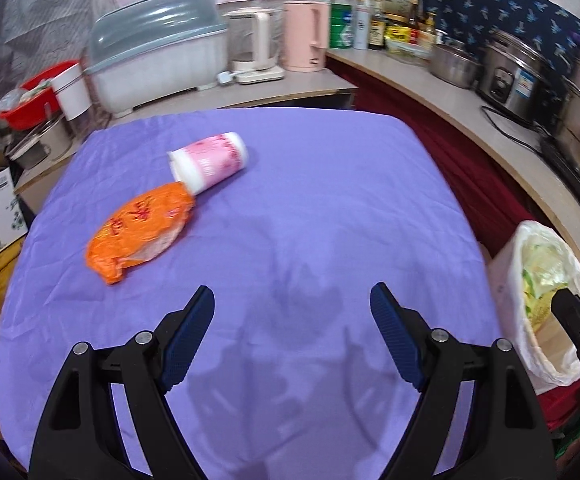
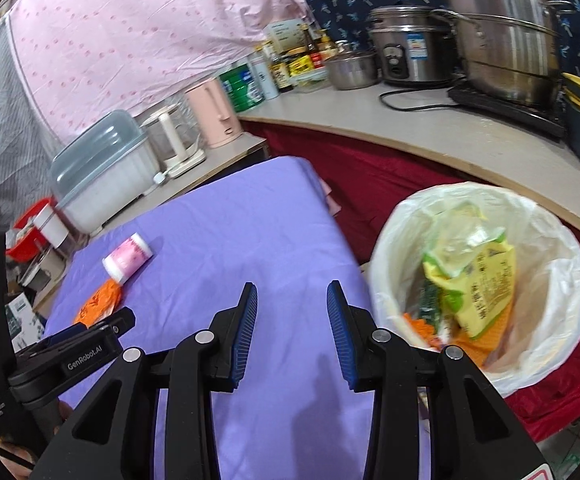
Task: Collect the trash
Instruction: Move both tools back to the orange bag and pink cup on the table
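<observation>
Left gripper point(image 1: 292, 300): jaws wide apart, nothing between them, hanging over bare purple cloth point(image 1: 330, 208). Right gripper point(image 2: 292, 294): jaws partly apart, a clear gap, nothing held, over the right side of the cloth just beside the bin point(image 2: 538, 216).

Trash left on the table: an orange wrapper point(image 1: 141, 232) to the far left of the left gripper, and a pink-and-white cup point(image 1: 209, 162) lying on its side just beyond it, its mouth touching or overlapping the wrapper's far end. The bin, white-lined, stands off the table's right edge, lower than the tabletop; it already holds a yellow-green packet point(image 2: 478, 280) and other scraps.

Risks, as judgement:
- The cup lies on its side and may roll if a finger nudges it rather than straddles it.
- The wrapper is flat and crinkly; closing low could pinch the cloth with it and drag the cloth.
- Wrapper and cup touch, so lifting one may shift the other.
- A light wrapper released early could drop between table and bin.

Surroundings: nothing stands between the grippers and the trash. Far counter holds a lidded dish box point(image 1: 157, 56), a pink kettle point(image 1: 304, 36), bottles and pots, all well apart.
</observation>
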Available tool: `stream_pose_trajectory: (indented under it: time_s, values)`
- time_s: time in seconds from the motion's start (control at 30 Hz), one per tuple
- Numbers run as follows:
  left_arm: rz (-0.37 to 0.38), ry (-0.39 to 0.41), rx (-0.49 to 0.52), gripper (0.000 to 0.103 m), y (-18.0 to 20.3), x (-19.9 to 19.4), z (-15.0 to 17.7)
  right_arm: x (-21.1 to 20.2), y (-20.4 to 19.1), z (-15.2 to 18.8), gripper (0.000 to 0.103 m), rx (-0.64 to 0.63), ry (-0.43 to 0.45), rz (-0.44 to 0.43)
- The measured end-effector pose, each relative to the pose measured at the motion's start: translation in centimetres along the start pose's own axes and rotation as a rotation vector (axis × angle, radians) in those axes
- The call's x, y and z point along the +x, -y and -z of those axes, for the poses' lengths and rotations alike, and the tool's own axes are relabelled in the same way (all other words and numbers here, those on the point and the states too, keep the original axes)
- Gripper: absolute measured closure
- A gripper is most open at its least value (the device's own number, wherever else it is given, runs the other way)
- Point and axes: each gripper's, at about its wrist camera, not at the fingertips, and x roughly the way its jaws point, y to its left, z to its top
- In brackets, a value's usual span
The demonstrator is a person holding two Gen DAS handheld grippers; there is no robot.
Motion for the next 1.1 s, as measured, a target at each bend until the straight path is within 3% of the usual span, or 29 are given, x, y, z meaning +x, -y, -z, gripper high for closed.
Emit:
stream_pose_trajectory:
  time_s: [0.67,0.9,1.1]
  values:
    - [-0.121,-0.023,-0.178,0.027,-13.1,1.2,0.5,5.6,-12.2,2.8,0.067,-0.157,-0.107,-0.12]
    - [-0.109,-0.065,-0.271,0.027,-17.7,2.7,0.2,7.7,-15.5,2.9,0.067,-0.183,-0.134,-0.164]
    - [-0.027,-0.105,-0.317,0.025,-19.7,5.3,-0.3,9.9,-18.1,2.6,0.067,-0.211,-0.147,-0.18]
